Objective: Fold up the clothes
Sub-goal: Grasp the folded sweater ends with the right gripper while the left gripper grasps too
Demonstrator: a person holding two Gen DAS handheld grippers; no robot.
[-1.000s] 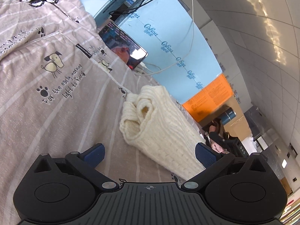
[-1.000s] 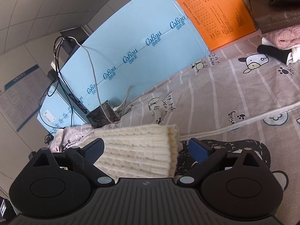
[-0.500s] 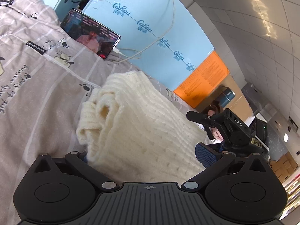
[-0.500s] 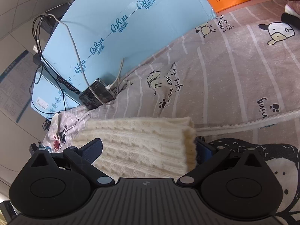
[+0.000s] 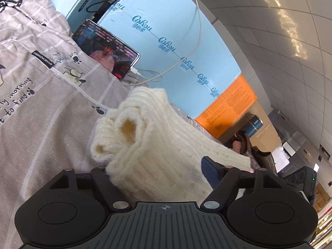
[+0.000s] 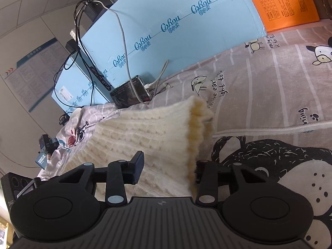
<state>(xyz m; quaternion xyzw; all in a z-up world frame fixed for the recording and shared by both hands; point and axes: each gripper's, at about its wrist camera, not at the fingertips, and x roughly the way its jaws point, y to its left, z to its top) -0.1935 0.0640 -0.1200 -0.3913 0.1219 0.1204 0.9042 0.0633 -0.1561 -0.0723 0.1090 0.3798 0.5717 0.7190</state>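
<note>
- We see the cream cable-knit sweater (image 5: 157,155), folded into a thick bundle, lying on the bed's grey striped cartoon-print cover (image 5: 41,108), with its long axis running from one pair of tongs to the other.
- Our left tongs (image 5: 157,178) straddle one end, where the rolled folds show. One blue pad presses the knit and the other is hidden under it, so we judge them closed on the sweater.
- Our right tongs (image 6: 168,166) straddle the opposite end, beside the stacked ribbed edges (image 6: 197,128). One pad sits on top of the knit and the other is hidden behind it, so we judge them closed on the sweater too.
- Both tongs are equally near, one at each end, so we judge that the coming move turns on this end-to-end line.
- A black smartphone (image 5: 108,49) on its white cable lies just beyond the sweater, by the blue foam board (image 6: 186,31).
</note>
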